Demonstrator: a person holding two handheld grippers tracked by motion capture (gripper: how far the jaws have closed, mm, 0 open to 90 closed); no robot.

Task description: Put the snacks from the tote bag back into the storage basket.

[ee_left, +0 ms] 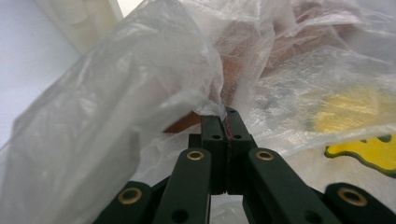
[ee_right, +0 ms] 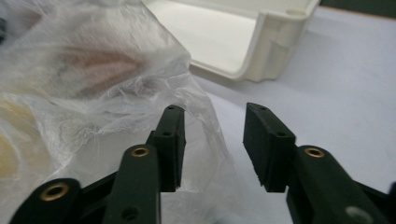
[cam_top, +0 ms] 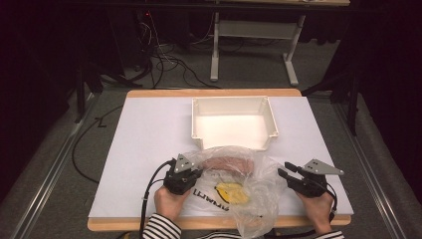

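A crinkled, translucent plastic bag [cam_top: 239, 186] is lying at the near edge of the table, between the two grippers and just in front of a white bin [cam_top: 234, 122]. Its thin film is bunching into folds and carrying dark printed lettering and a yellow emblem [cam_top: 232, 193]; a pinkish-brown item [cam_top: 230, 163], blurred by the film, is showing through the upper part.

The left gripper [cam_top: 183, 179] is pinching a gathered fold of the bag, its black jaws pressed together on the film, as the left gripper view [ee_left: 225, 122] is showing. The right gripper [cam_top: 290, 173] is hovering at the bag's right side with its jaws standing apart; in the right gripper view [ee_right: 212, 140] one pad is lying against the film while the other is standing clear over the tabletop, nothing clamped between them.

The bin, a rectangular moulded plastic tray with rounded corners, is sitting on a pale sheet [cam_top: 149, 144] covering the wooden table [cam_top: 214, 92]. A striped sleeve [cam_top: 161, 228] is entering from below.
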